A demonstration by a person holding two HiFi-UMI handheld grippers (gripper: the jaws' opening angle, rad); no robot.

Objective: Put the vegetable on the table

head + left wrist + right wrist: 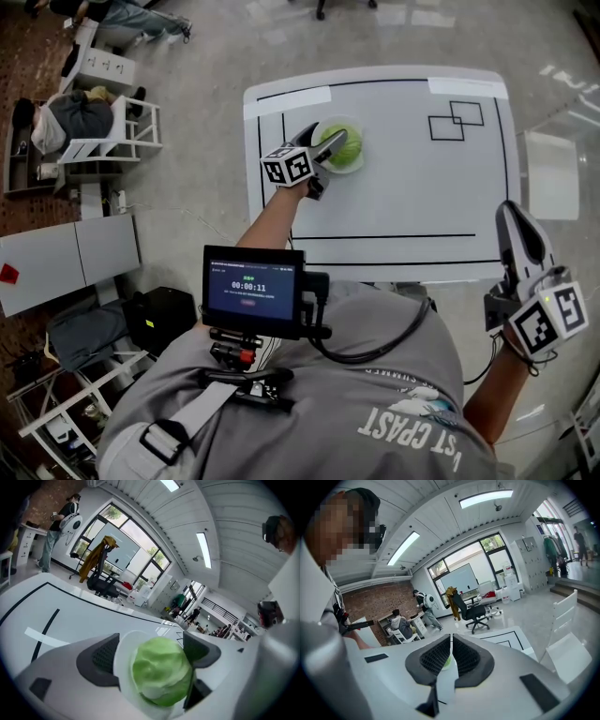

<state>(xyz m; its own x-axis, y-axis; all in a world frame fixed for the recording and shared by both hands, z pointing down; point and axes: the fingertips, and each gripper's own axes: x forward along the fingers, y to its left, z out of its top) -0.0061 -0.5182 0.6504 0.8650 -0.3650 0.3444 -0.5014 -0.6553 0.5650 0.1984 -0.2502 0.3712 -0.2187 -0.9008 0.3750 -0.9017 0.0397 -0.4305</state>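
Reaching forward, left tool (pixel 321 139) straddling cabbage (pixel 345 148)

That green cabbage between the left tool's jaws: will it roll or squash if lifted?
The cabbage looks round, so it would probably roll once out of its white dish. Its leafy, wrinkled surface suggests some give, so squeeze gently. It nearly fills the open left tool.

l gripper (pixel 324 141) astride cabbage (pixel 348 150) on plate (pixel 357 126), r gripper (pixel 517 214) beside table (pixel 394 197).
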